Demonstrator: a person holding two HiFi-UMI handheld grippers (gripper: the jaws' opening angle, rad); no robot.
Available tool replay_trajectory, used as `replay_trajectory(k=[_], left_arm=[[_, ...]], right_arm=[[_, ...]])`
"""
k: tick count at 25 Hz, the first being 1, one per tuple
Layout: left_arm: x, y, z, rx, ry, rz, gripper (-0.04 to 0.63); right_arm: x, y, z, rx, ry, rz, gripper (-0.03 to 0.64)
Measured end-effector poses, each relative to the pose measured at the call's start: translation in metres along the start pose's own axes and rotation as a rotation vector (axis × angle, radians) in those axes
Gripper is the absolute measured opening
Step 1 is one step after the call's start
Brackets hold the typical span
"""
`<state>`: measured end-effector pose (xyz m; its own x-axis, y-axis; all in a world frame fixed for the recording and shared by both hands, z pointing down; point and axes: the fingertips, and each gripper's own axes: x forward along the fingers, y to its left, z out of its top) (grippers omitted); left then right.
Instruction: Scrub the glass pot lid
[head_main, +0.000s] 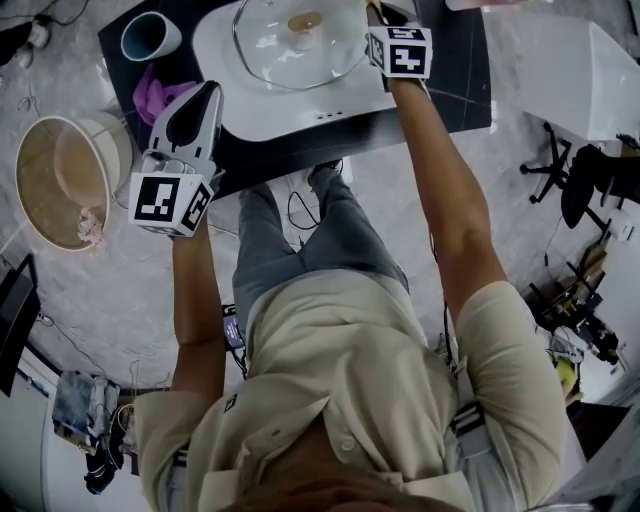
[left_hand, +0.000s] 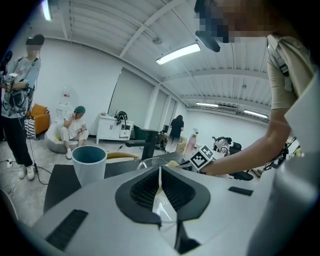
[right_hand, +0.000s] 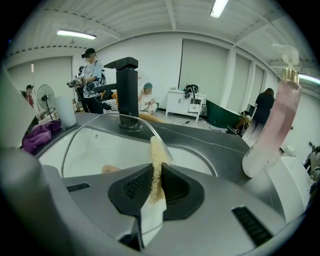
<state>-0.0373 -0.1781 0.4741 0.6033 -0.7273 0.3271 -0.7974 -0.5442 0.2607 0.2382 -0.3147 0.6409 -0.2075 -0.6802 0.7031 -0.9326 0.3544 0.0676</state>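
The glass pot lid (head_main: 300, 45) with its wooden knob (head_main: 305, 20) lies in the white sink (head_main: 215, 50). My right gripper (head_main: 376, 16) is at the lid's right edge, shut on a beige scrubbing sponge (right_hand: 157, 165). In the right gripper view the sponge sticks up from the gripper (right_hand: 157, 186) against the rim of the lid (right_hand: 100, 140). My left gripper (head_main: 205, 97) hovers over the table's front edge, left of the sink and apart from the lid. Its jaws (left_hand: 160, 190) are shut with nothing in them.
A blue-lined cup (head_main: 150, 35) and a purple cloth (head_main: 160, 92) sit on the dark table left of the sink. A black faucet (right_hand: 125, 90) stands behind the sink, a pink soap bottle (right_hand: 272, 125) to its right. A round bin (head_main: 60, 180) stands on the floor at left.
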Motion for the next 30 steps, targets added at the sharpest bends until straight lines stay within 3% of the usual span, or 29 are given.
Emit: replay_trajectory(k=[11,17,22,30], left_arm=[[-0.019,0.013,-0.005,-0.015,-0.010,0.016,0.017],[-0.030,0.022,-0.012,-0.021,-0.020,0.017,0.015],[-0.044,0.028,-0.015,-0.041,-0.023,0.028,0.016],[-0.059,0.051,-0.024,-0.071,-0.019,0.038,0.016]], right_arm=[[0.007,0.018,0.002,-0.004,0.014,0.000,0.043],[0.019,0.052,-0.001,-0.005,0.030,0.031,0.043],[0.030,0.107,0.002,-0.030,0.042,0.103,0.043],[0.046,0.249,0.006,-0.144,0.056,0.291,0.043]])
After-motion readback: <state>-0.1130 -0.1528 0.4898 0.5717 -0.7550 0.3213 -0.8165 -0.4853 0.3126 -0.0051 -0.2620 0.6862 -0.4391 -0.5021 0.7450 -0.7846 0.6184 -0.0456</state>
